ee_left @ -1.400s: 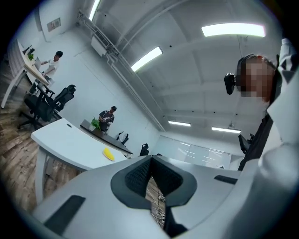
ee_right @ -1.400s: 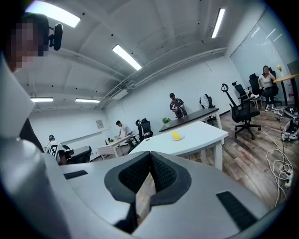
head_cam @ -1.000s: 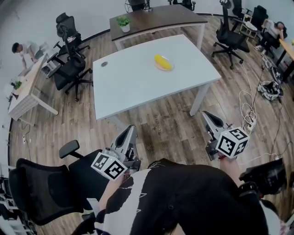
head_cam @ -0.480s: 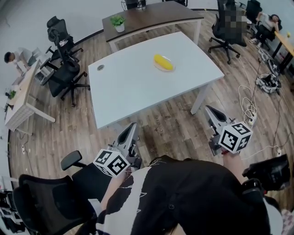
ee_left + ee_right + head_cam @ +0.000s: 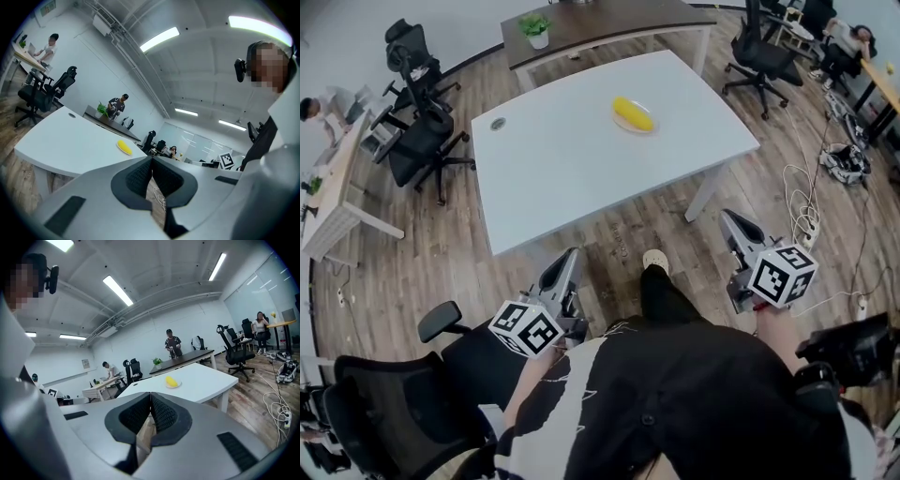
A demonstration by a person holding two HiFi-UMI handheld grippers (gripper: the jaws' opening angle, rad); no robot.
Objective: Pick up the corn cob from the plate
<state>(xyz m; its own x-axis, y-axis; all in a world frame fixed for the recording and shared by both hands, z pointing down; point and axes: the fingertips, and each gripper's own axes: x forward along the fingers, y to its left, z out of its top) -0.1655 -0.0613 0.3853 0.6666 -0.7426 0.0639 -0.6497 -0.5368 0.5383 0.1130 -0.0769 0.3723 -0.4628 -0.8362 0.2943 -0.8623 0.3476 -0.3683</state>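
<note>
Both claws closed, nothing btwn the pads. L gripper (image 5: 569, 257) and R gripper (image 5: 730, 219) hang over the wood floor (image 5: 628, 239), on my side of the white table (image 5: 572, 159). The corn cob (image 5: 633, 113) lies on its plate (image 5: 644, 129) twd the table's far right, well apart from both grippers. In each gripper view I see the tips meeting, w/ the cob small in the distance.

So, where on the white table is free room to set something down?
The white rectangular table is mostly bare: its whole near half, and the stretch between the small round grey port and the pale plate holding the yellow corn cob. Only that far-right spot is taken.
</note>
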